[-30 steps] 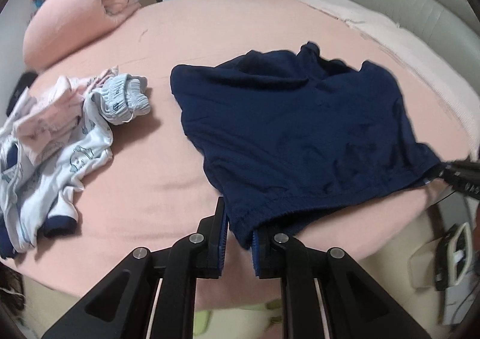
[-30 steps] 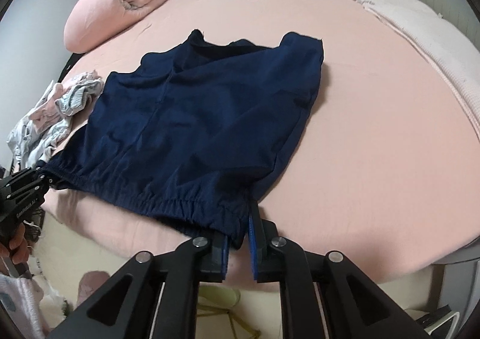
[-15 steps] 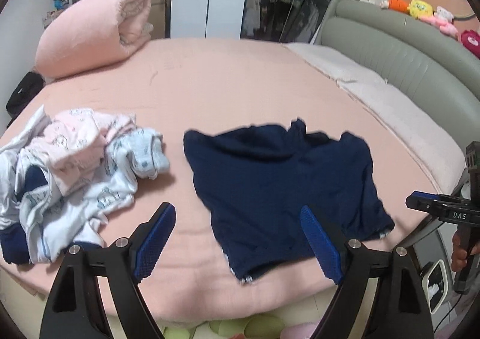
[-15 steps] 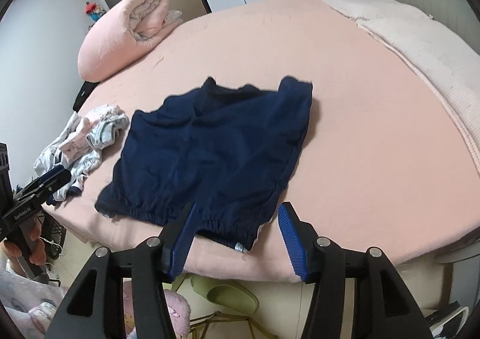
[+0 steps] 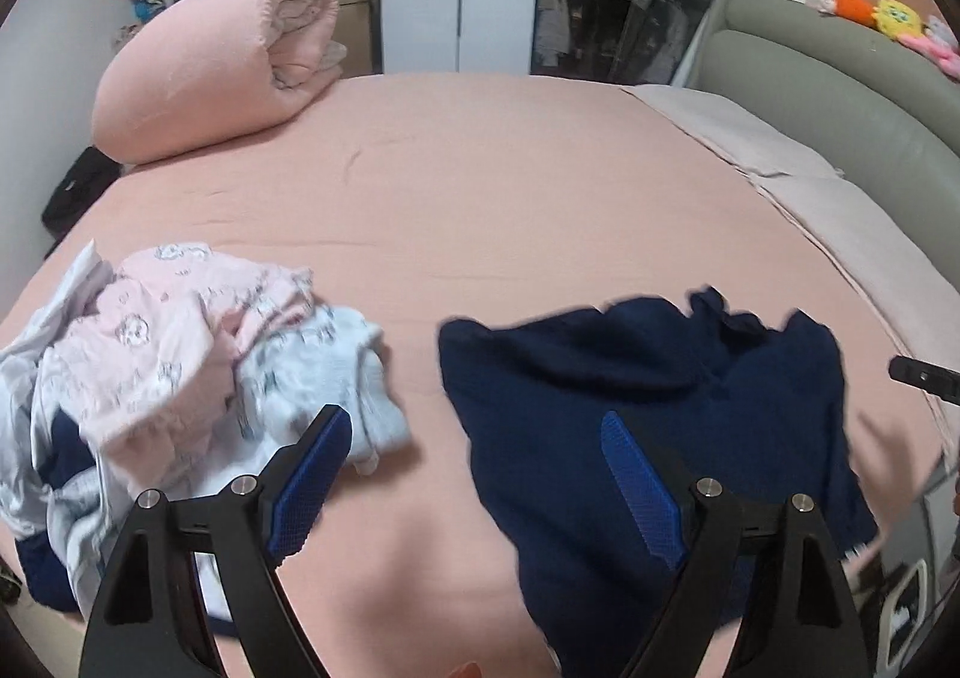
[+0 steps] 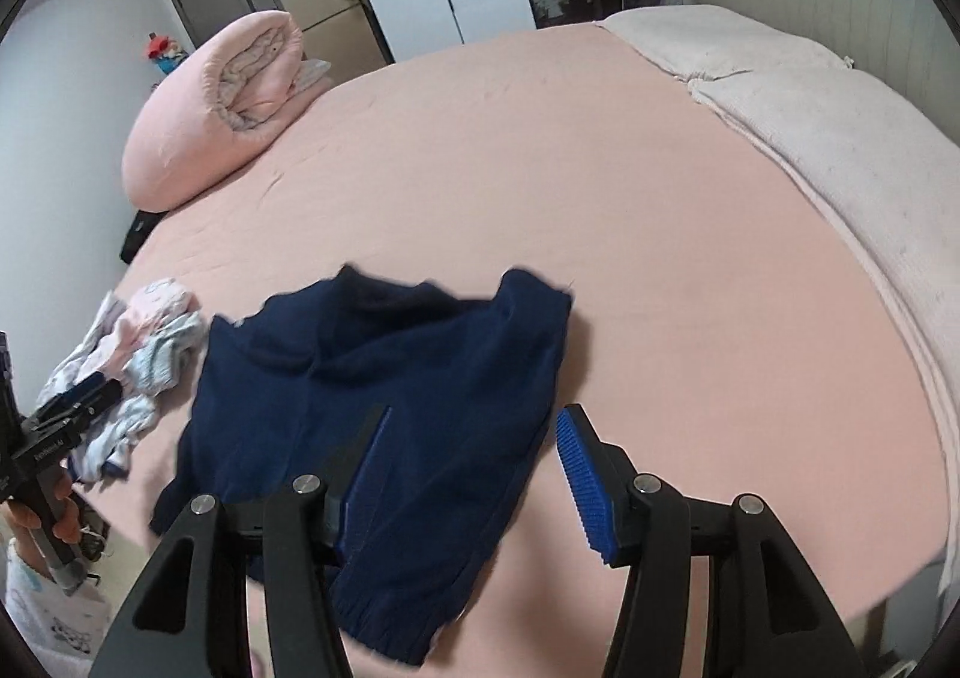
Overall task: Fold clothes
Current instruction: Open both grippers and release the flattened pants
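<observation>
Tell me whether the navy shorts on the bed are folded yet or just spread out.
Spread out, not folded. The navy shorts lie as one flat layer on the bed, both leg openings visible at the far edge, and neither gripper holds them.

the dark blue shorts (image 5: 648, 408) lie flat on the pink bed (image 5: 480, 186), near its front edge, with the stretchy waist end closest and partly hanging over the edge. the two leg ends (image 6: 528, 294) point away up the bed, a bit wrinkled. a messy pile of pink, white and light blue clothes (image 5: 180, 366) lies just to the left, not touching the shorts.
</observation>
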Tool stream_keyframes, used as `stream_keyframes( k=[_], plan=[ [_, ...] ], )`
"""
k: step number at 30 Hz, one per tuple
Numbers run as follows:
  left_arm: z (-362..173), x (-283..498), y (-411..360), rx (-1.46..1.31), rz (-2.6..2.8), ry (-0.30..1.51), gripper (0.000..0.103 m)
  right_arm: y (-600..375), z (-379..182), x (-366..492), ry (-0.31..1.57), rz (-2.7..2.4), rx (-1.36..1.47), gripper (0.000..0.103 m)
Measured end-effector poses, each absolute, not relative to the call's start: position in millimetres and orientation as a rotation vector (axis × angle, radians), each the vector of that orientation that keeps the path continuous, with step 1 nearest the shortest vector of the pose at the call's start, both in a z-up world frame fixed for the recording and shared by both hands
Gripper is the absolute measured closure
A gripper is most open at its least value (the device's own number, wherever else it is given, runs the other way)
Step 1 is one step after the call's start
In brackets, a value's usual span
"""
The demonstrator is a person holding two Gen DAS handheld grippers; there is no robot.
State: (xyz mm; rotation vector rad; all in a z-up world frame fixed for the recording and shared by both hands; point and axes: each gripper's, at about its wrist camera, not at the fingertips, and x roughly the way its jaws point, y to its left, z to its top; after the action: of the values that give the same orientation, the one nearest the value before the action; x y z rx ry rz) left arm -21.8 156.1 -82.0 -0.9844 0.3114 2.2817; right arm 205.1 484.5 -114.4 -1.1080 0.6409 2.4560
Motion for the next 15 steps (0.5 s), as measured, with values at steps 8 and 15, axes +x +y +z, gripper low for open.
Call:
stream_keyframes(
  k=[8, 15],
  plan=[
    [-104, -61, 182, -1.059, 2.302, 0.369, 0.018, 530, -152, 179, 0.744, 2.359, -1.205, 0.048],
    [-108, -39, 200, -0.991, 2.31, 0.376, 0.017, 539, -189, 180, 1.018, 2.298, -1.265, 0.048]
  ],
)
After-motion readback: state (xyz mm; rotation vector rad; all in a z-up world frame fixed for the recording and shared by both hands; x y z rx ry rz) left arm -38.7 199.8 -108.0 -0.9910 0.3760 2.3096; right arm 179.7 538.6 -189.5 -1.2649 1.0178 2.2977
